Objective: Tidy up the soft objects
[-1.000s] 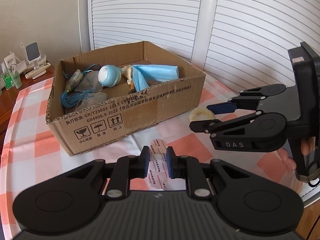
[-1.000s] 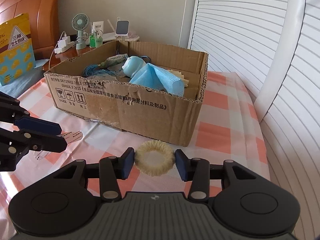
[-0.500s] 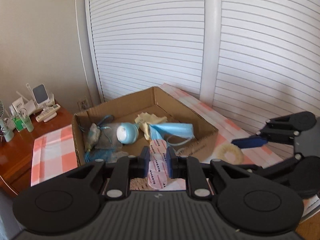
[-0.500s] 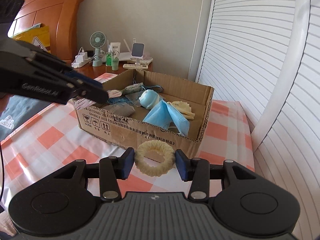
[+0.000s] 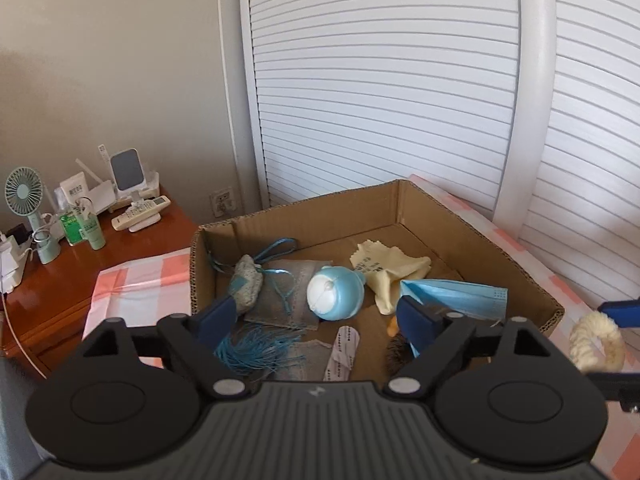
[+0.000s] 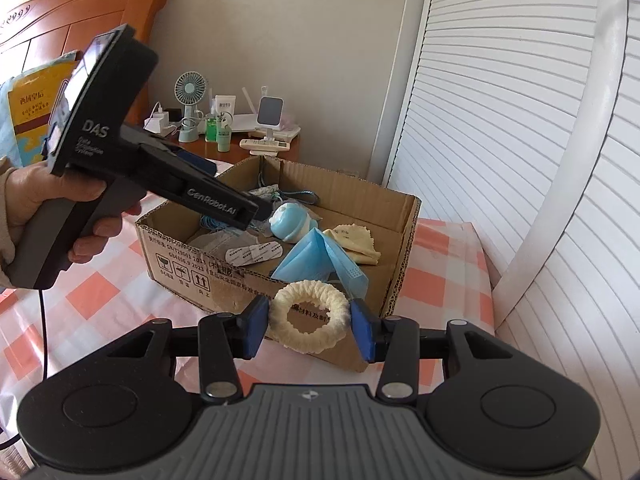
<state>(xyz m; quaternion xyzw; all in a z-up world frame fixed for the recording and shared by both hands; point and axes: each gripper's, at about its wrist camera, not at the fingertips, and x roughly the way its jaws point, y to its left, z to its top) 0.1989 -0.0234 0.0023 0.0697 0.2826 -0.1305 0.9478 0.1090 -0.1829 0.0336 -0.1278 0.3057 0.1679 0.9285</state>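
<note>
My left gripper (image 5: 316, 320) is open and empty above the near side of the cardboard box (image 5: 532, 276). The clear printed strip (image 5: 344, 352) lies on the box floor below it. The box also holds a blue face mask (image 5: 460, 294), a yellow cloth (image 5: 384, 270), a light blue round toy (image 5: 334, 292), a grey pouch (image 5: 248, 286) and a blue tassel (image 5: 256, 350). My right gripper (image 6: 308, 318) is shut on a cream fluffy ring (image 6: 308, 316), held in the air in front of the box (image 6: 248, 280). The ring also shows in the left wrist view (image 5: 596, 340).
The box stands on a pink and white checked cloth (image 6: 88, 300). A wooden nightstand (image 5: 80, 276) to the left carries a small fan (image 5: 28, 208), bottles and remotes. White slatted doors (image 5: 380, 80) stand behind. The left gripper's body (image 6: 132, 168) hangs over the box's left side.
My left gripper opened and let go of the clear strip, which now lies in the box. My right gripper lifted the cream ring higher, closer to the box.
</note>
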